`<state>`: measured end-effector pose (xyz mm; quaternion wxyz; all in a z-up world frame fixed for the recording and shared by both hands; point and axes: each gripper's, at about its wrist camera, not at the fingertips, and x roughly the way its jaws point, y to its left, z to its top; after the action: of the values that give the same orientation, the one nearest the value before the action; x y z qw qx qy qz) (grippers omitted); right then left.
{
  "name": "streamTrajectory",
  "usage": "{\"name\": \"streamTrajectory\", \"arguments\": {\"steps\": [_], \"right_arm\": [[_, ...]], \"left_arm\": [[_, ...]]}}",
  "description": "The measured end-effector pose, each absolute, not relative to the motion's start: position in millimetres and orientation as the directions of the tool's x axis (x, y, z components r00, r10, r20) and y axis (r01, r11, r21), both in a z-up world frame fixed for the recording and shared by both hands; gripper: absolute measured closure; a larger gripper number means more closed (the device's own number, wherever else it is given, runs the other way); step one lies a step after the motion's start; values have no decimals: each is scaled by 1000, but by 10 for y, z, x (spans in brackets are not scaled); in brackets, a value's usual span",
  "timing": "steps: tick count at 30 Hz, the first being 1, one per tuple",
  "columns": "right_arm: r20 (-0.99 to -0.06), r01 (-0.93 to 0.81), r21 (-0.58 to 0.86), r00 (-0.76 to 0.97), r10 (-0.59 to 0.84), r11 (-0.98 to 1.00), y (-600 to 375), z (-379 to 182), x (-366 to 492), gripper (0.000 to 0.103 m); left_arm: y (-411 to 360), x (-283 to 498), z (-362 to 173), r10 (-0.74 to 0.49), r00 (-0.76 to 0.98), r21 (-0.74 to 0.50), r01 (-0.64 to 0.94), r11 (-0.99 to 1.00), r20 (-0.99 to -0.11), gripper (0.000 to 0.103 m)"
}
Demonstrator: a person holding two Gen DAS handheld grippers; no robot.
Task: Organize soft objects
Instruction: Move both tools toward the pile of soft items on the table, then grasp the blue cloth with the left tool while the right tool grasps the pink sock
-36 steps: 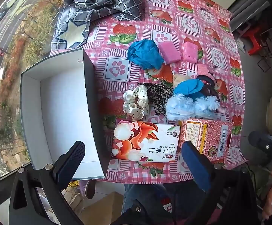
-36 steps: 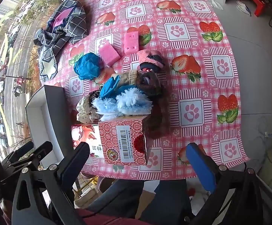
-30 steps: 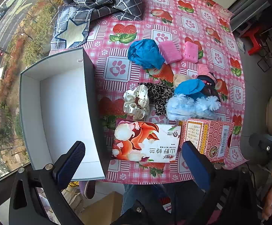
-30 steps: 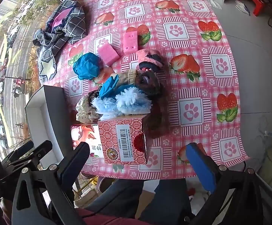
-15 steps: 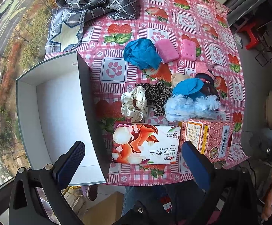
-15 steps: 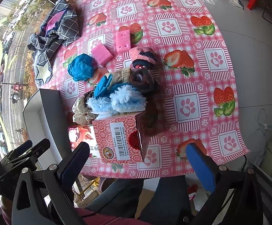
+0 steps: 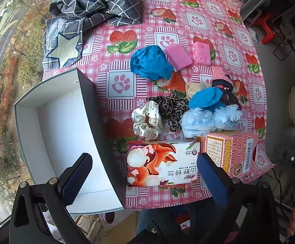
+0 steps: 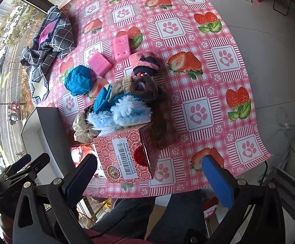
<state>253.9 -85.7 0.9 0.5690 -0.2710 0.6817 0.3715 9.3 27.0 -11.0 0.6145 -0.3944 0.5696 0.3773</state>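
Soft items lie on the pink strawberry tablecloth (image 7: 167, 16): a white dotted scrunchie (image 7: 146, 122), a leopard scrunchie (image 7: 170, 108), a fluffy light-blue piece (image 7: 206, 118), blue cloth (image 7: 150, 63), two pink sponges (image 7: 178, 58), and a pink and dark sock bundle (image 8: 145, 62). An empty white box (image 7: 61, 142) stands at the left. My left gripper (image 7: 143, 170) is open above the tissue pack (image 7: 161, 162). My right gripper (image 8: 149, 172) is open above the red carton (image 8: 125, 154). Both are empty.
A checked grey cloth with a star (image 7: 90, 14) lies at the far left of the table. The table's near edge hangs just under both grippers. A red stool (image 7: 267, 28) stands on the floor beyond the table. The window is to the left.
Both grippers have drifted slightly, so the table scene has shifted a little in each view. Nothing on the table has moved, and both grippers stay open.
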Motion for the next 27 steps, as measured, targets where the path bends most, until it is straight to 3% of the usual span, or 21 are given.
{"name": "streamTrajectory", "arguments": {"steps": [15,27], "right_arm": [[-986,-738,146,-162,36,659,-874,-88,2638,0],[-983,-756,149,-185,10,638,-539,-360,2912,0]], "left_arm": [[492,180,-298,-29,72,-77,-878,472,-997,0],[887,416,-496,-35,28,-40,-912,409,-999,0]]}}
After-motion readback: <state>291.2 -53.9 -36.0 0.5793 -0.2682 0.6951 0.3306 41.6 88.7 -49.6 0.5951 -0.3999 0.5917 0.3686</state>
